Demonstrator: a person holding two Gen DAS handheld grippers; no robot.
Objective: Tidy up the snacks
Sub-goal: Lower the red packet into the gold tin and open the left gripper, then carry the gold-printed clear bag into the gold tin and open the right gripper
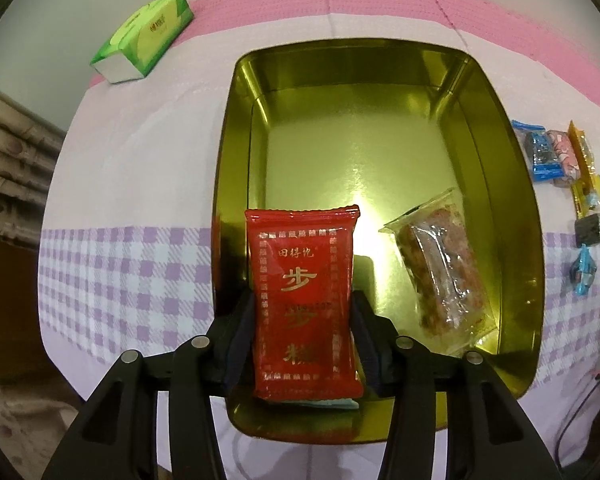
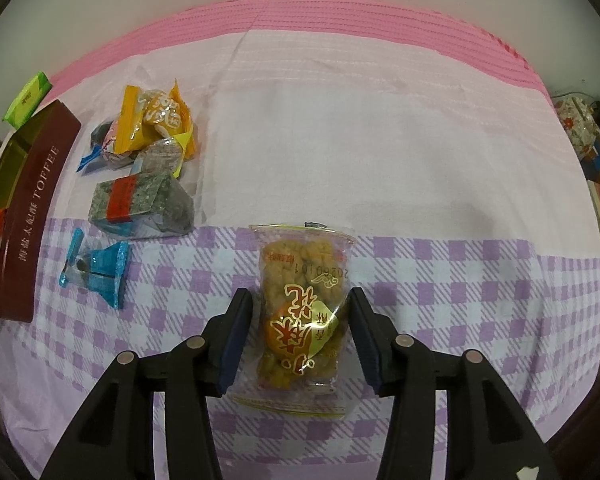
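The cloth-covered table (image 2: 380,140) lies bare across its middle and right, pink band at the far edge. The gold tin (image 1: 516,208) sits at the left, its far half unoccupied, a clear-wrapped snack (image 1: 440,268) against its right wall. Small wrapped snacks (image 2: 148,152) cluster just right of the tin. The left gripper (image 1: 304,320) straddles a red packet (image 1: 304,300) in the tin's near left corner; whether its pads press I cannot tell. The right gripper (image 2: 300,320) brackets a yellow snack bag (image 2: 302,312) on the checks, jaws part-open, slim gaps showing.
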